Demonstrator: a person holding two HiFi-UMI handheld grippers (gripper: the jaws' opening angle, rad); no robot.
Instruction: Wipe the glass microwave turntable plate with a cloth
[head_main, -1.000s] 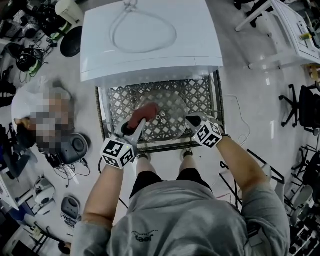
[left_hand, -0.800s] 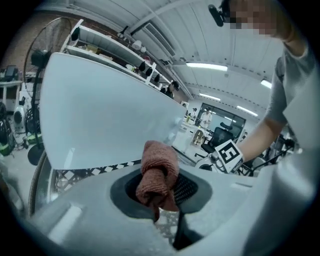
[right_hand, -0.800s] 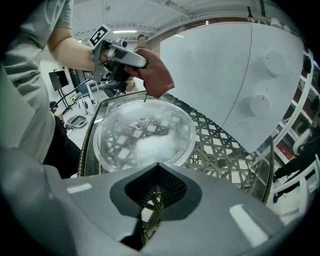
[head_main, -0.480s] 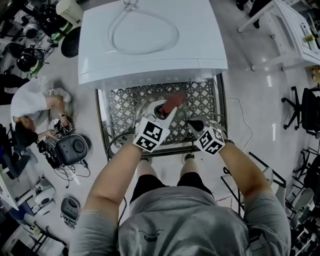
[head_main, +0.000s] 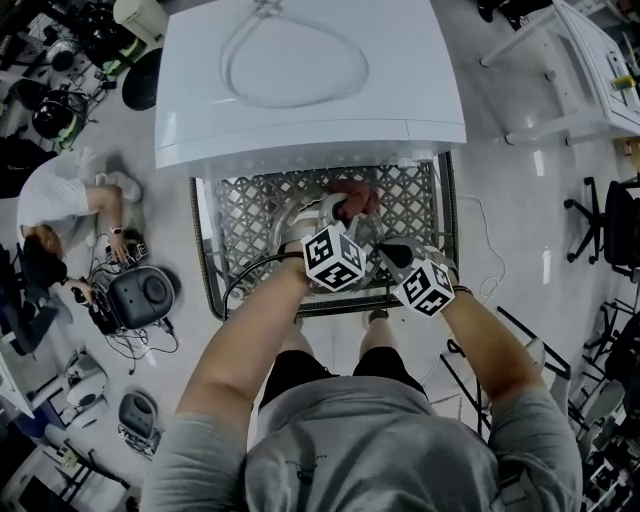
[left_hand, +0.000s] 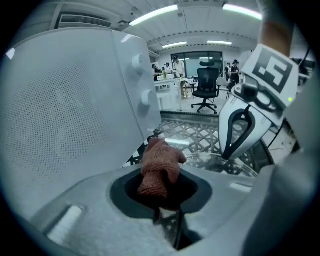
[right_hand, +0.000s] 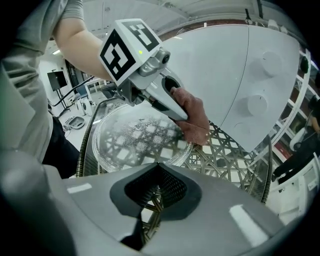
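Observation:
The clear glass plate (right_hand: 135, 137) lies on a metal lattice table (head_main: 240, 215) in front of the white microwave (head_main: 300, 70). My left gripper (left_hand: 159, 176) is shut on a bunched red cloth (left_hand: 160, 165). In the right gripper view that cloth (right_hand: 196, 119) presses on the plate's far right rim, under the left gripper (right_hand: 150, 85). My right gripper (right_hand: 158, 167) sits at the plate's near rim, jaws closed together on it. From the head view the left gripper (head_main: 345, 212) reaches over the plate (head_main: 300, 222), and the right gripper (head_main: 388, 252) stays at its near right edge.
The microwave's wall (left_hand: 65, 100) stands close on the left of the cloth, its two knobs (right_hand: 257, 82) facing the table. A person sits on the floor at the left (head_main: 55, 205) among gear and cables. White desks (head_main: 570, 60) and office chairs (head_main: 605, 220) stand to the right.
My left gripper has carried the cloth from the plate's left side across to its far right rim. The right gripper has held its place at the near rim.

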